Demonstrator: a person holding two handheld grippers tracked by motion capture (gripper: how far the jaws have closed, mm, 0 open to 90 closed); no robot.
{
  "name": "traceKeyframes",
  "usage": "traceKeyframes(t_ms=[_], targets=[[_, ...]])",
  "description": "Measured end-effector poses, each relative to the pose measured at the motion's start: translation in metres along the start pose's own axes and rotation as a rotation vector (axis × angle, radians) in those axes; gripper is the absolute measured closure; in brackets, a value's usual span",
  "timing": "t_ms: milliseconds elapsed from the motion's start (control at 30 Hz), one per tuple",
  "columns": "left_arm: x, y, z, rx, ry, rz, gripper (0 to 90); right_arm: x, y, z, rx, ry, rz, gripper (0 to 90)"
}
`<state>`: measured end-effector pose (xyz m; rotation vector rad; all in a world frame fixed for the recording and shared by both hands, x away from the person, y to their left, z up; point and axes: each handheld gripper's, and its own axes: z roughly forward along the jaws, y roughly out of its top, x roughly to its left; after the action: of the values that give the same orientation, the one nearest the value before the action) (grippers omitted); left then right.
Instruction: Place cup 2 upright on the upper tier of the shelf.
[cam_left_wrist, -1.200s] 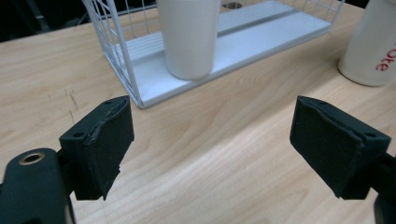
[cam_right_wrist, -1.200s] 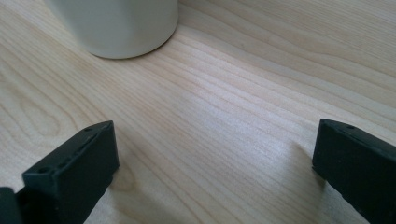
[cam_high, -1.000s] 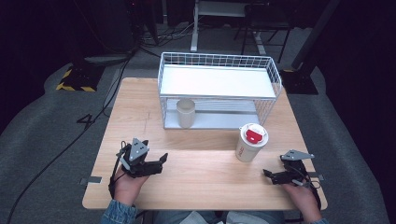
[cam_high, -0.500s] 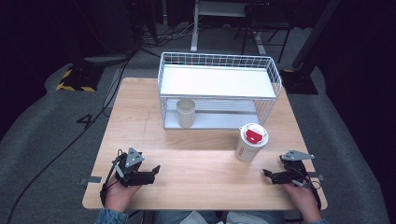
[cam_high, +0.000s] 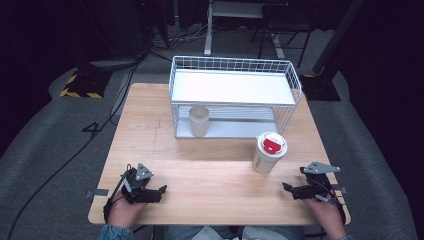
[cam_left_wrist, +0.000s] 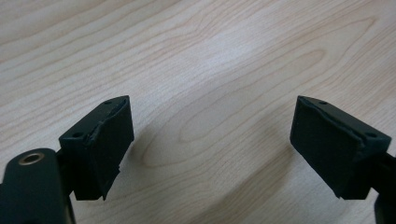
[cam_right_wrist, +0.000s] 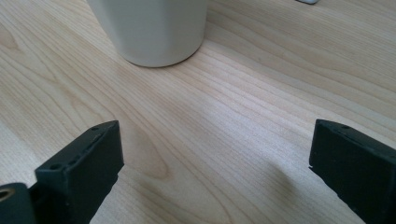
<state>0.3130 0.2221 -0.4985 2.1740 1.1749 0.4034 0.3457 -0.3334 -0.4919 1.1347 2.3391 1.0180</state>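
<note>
Your nearest target is the lidded cup (cam_high: 268, 153), the white tumbler w/ the red tab on its lid, standing upright on the counter (cam_high: 210, 175) just in front of the wire rack (cam_high: 235, 100), off the rack's front right corner. The right gripper (cam_high: 295, 190) sits on the counter a bit nearer you than the cup and to its right, jaws spread wide w/ nothing between them; in the right gripper view you can see the cup's base (cam_right_wrist: 152, 32) straight ahead, not touching. The left gripper (cam_high: 150, 192) is well apart from it, low over bare wood on the near left side, jaws also open and empty. Handling-wise, my guess: it looks like a paper or thin plastic takeaway cup, so prob light and a bit squishy, walls smooth and slightly tapered, meaning it could slip upward out of a grip or dent if you clamp hard. Can't tell if there's liquid inside, so treat it like there is, keep it upright. I'd take it around the mid-body, below the lid rim, not by the lid itself since that may pop off. Squeeze gently. The other beige cup (cam_high: 198, 120) sits inside the rack on the lower shelf, front left, harder to reach.
</note>
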Motion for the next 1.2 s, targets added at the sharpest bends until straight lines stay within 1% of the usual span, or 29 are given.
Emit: traceKeyframes(t_ms=[167, 233, 267, 500, 633, 767, 833, 1067, 1200], targets=[[0.002, -0.002, 0.002, -0.008, 0.001, -0.001, 13.3, 0.002, 0.002, -0.001, -0.005, 0.011, -0.005, 3.1], [0.002, -0.004, 0.003, -0.025, -0.001, 0.000, 11.9, 0.002, 0.003, -0.002, -0.004, 0.014, -0.009, 3.2], [0.002, -0.005, 0.004, -0.043, -0.002, -0.001, 10.4, 0.002, 0.003, -0.002, -0.006, 0.015, -0.009, 3.2], [0.002, -0.005, 0.004, -0.041, -0.002, 0.001, 9.8, 0.005, 0.005, -0.006, -0.020, 0.022, -0.010, 3.1], [0.002, -0.005, 0.004, -0.040, -0.001, 0.000, 9.8, 0.007, 0.008, -0.007, -0.035, 0.040, -0.009, 3.1], [0.002, -0.005, 0.004, -0.038, 0.000, -0.003, 9.6, 0.009, 0.014, -0.006, -0.054, 0.048, -0.015, 2.6], [0.002, -0.005, 0.005, -0.043, 0.004, -0.007, 9.6, 0.010, 0.018, -0.005, -0.069, 0.057, -0.010, 2.4], [0.002, -0.005, 0.005, -0.041, 0.006, -0.007, 9.6, 0.014, 0.035, -0.001, -0.108, 0.076, -0.026, 0.0], [0.002, -0.005, 0.005, -0.042, 0.006, -0.007, 9.6, 0.019, 0.044, 0.002, -0.139, 0.067, -0.044, 0.0]])
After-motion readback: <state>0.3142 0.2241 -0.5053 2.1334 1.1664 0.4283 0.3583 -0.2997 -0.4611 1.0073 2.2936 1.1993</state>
